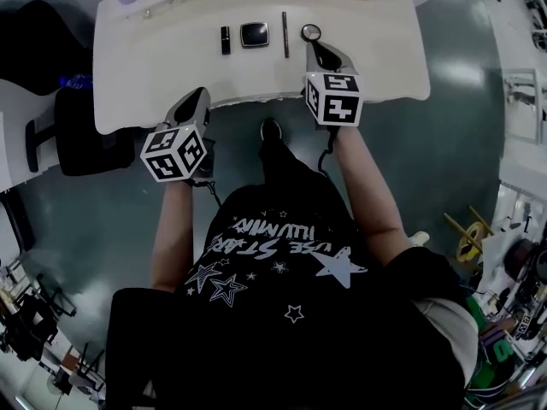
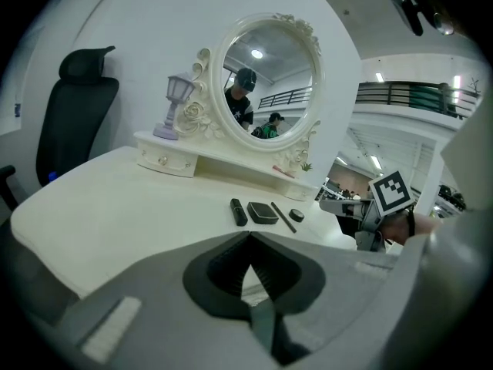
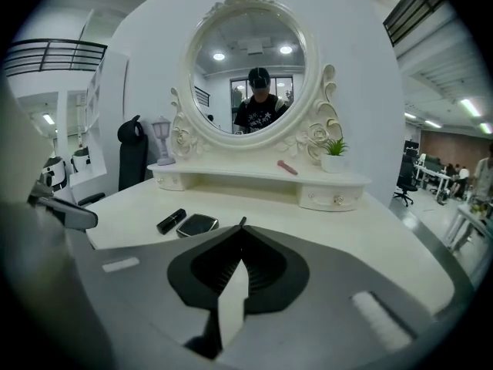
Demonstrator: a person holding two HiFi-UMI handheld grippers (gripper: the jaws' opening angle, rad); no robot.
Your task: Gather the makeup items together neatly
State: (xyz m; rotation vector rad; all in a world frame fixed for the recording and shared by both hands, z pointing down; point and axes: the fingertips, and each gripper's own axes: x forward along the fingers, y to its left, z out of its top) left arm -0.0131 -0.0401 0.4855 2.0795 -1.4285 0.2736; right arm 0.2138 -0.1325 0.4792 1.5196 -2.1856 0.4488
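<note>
Table (image 1: 162,67), white with a curved front edge, fills the top of the head view over a grey-green floor (image 1: 461,143). A black chair (image 1: 81,139) stands at its left end. At the back sits an ornate cream mirror (image 2: 266,83) on a drawer shelf, with a small purple lamp (image 2: 173,106) on the shelf's left end. The glass reflects a person in a dark cap and black shirt.

Four makeup items lie in a short row near the middle of the table, close together but apart: a black lipstick (image 1: 226,39), a dark square compact (image 1: 255,34), a thin pencil (image 1: 285,34) and a small round pot (image 1: 311,32).

The left tongs (image 1: 202,94) hang at the table's front edge, well short of the row, tips closed together and holding nothing. The right tongs (image 1: 318,48) reach over the table just beside the pot, also closed and empty. Beyond is an open hall with balcony railings and ceiling lights.
</note>
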